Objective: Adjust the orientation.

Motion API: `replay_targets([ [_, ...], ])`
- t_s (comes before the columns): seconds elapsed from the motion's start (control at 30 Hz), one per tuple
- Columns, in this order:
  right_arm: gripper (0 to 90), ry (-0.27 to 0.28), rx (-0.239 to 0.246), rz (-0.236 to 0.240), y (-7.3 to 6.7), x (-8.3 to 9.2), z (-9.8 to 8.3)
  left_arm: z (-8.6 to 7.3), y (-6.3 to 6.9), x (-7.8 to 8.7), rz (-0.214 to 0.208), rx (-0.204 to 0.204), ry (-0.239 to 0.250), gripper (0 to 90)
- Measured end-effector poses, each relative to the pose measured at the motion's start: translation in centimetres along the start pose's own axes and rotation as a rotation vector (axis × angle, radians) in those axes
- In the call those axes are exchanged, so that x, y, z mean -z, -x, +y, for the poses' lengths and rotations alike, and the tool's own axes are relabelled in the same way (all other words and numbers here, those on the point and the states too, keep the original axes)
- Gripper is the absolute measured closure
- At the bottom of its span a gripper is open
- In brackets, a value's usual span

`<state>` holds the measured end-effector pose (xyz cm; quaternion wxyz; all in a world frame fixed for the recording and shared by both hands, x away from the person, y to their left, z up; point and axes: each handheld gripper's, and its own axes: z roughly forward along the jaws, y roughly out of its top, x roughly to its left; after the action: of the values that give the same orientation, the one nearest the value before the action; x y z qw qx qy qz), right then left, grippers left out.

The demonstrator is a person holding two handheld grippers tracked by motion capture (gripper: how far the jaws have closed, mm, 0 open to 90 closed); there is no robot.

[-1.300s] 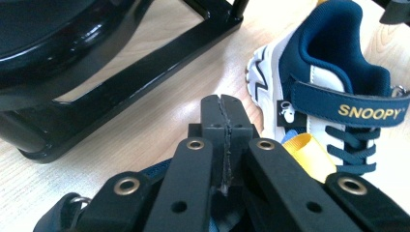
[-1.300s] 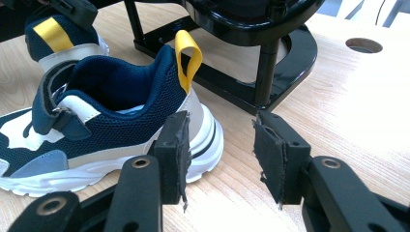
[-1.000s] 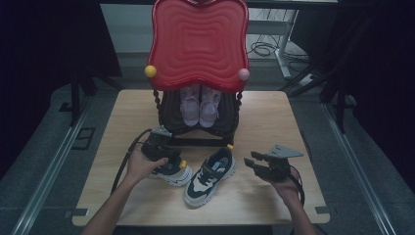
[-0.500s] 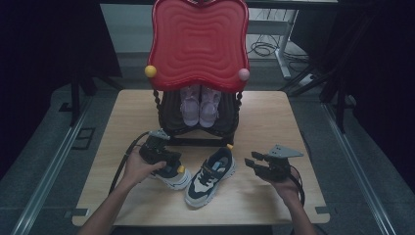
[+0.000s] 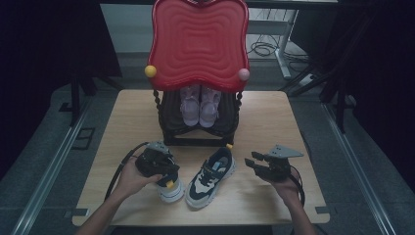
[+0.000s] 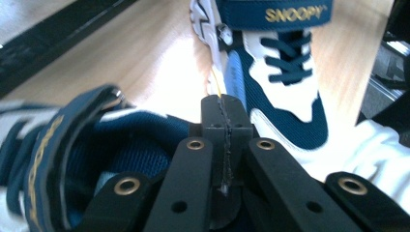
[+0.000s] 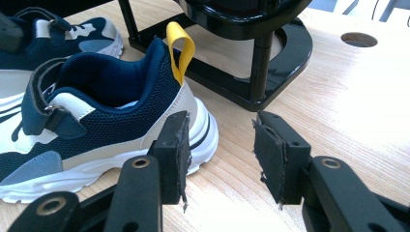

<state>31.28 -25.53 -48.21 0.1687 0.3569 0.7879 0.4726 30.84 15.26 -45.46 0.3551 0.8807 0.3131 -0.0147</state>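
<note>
Two navy-and-white sneakers lie at the table's front. The left sneaker [image 5: 172, 192] [image 6: 58, 145] is held at its heel by my left gripper [image 5: 166, 180] [image 6: 226, 121], whose jaws are shut with a thin yellow strip of the heel loop showing between them. The right sneaker [image 5: 211, 177] [image 7: 96, 111] [image 6: 275, 63] rests flat on the wood, toe toward me, its yellow heel loop [image 7: 180, 48] upright. My right gripper [image 5: 250, 161] [image 7: 220, 150] hovers low just right of that sneaker's heel, open, with nothing between its fingers.
A black shoe rack [image 5: 198, 134] [image 7: 256, 72] with a tall red wavy back panel [image 5: 198, 44] stands at the table's middle rear and holds a pair of pale purple shoes [image 5: 199, 105]. Bare wooden table [image 5: 274, 122] stretches to either side of it.
My left gripper has drawn the left sneaker a little toward the table's front edge. The right gripper and the right sneaker have hardly moved.
</note>
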Motion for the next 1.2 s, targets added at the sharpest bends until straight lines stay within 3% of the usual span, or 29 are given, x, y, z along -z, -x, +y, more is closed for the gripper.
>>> replay_targets([
  [0.2,55.8,0.001,0.001,0.001,0.0,0.0,0.0,-1.1,0.7,0.6,0.005,-0.011,-0.009,89.7],
  [0.27,55.8,0.000,0.000,0.001,0.0,-0.1,-0.1,-1.4,0.8,0.7,0.025,-0.014,-0.024,89.7],
  [0.43,55.8,-0.005,-0.001,0.000,0.0,-0.1,-0.1,-2.2,0.6,1.0,0.028,0.000,-0.019,89.7],
  [0.63,55.8,-0.004,-0.001,0.000,0.0,-0.2,-0.2,-2.9,0.0,2.3,0.058,0.022,0.045,89.4],
  [0.73,55.7,-0.004,-0.001,-0.001,0.0,-0.2,-0.2,-3.4,-0.9,3.6,0.081,0.060,0.105,89.5],
  [0.9,55.8,-0.003,-0.004,-0.007,0.2,-0.1,-0.2,-4.6,-2.9,4.8,0.138,0.128,0.145,89.5],
  [1.03,55.8,-0.001,-0.006,-0.007,0.2,-0.1,-0.2,-5.3,-5.8,3.8,0.149,0.193,0.143,89.6],
  [1.2,55.8,-0.003,-0.005,-0.010,0.2,-0.1,-0.2,-5.2,-8.5,1.5,0.142,0.226,0.127,89.6],
])
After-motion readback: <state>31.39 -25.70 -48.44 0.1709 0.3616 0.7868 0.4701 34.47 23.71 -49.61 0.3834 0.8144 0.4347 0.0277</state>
